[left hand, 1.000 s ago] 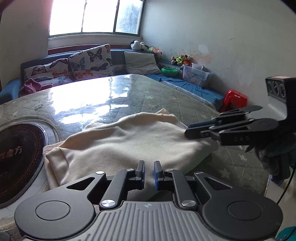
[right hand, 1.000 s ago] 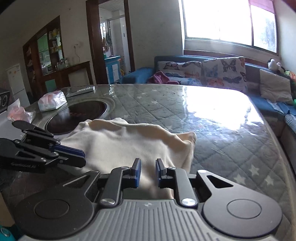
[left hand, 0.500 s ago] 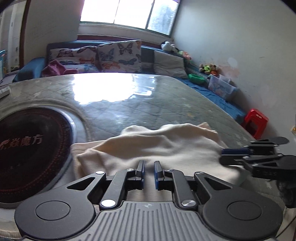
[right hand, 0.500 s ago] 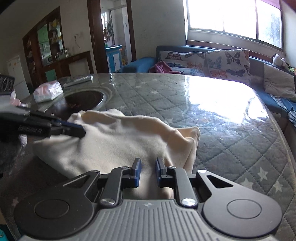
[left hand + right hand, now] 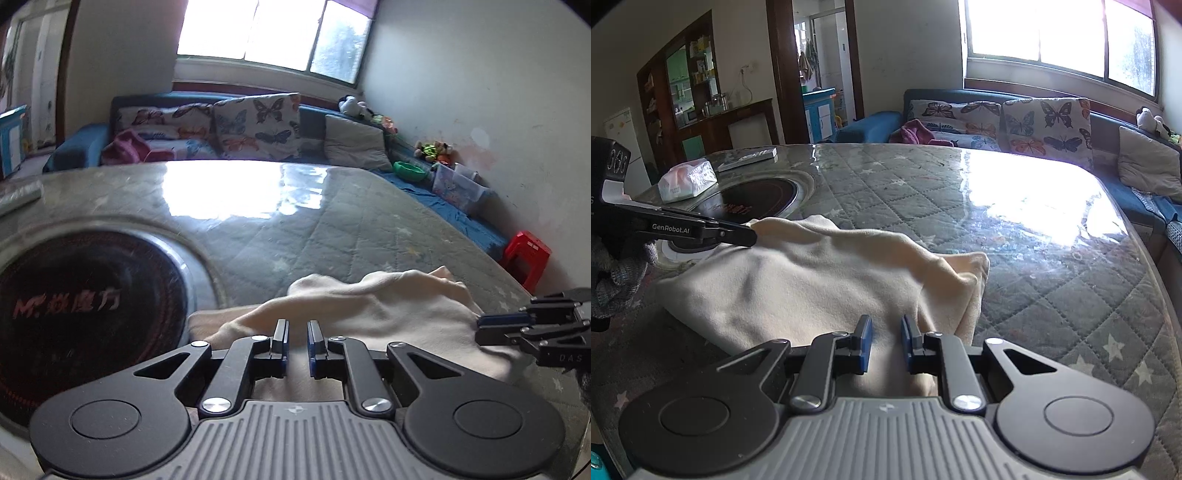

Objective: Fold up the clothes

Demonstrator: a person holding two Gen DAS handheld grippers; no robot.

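A cream garment (image 5: 373, 314) lies bunched on the quilted table; it also shows in the right wrist view (image 5: 820, 280). My left gripper (image 5: 297, 341) has its jaws close together on the garment's near left edge, with cloth between them. My right gripper (image 5: 884, 341) has its jaws close together on the garment's near right edge, with cloth between them. Each gripper shows in the other view: the right one (image 5: 480, 326) at the garment's right edge, the left one (image 5: 751, 236) at its far left corner.
A round black cooktop (image 5: 81, 306) is set into the table left of the garment. A tissue pack (image 5: 687, 179) and a remote (image 5: 748, 158) lie beyond it. A sofa with butterfly cushions (image 5: 1027, 122) runs behind the table. A red stool (image 5: 526, 260) stands at the right.
Both grippers have carried the garment's near edge forward, so the cloth is now bunched higher and folded over itself. The left view has swung left toward the cooktop.
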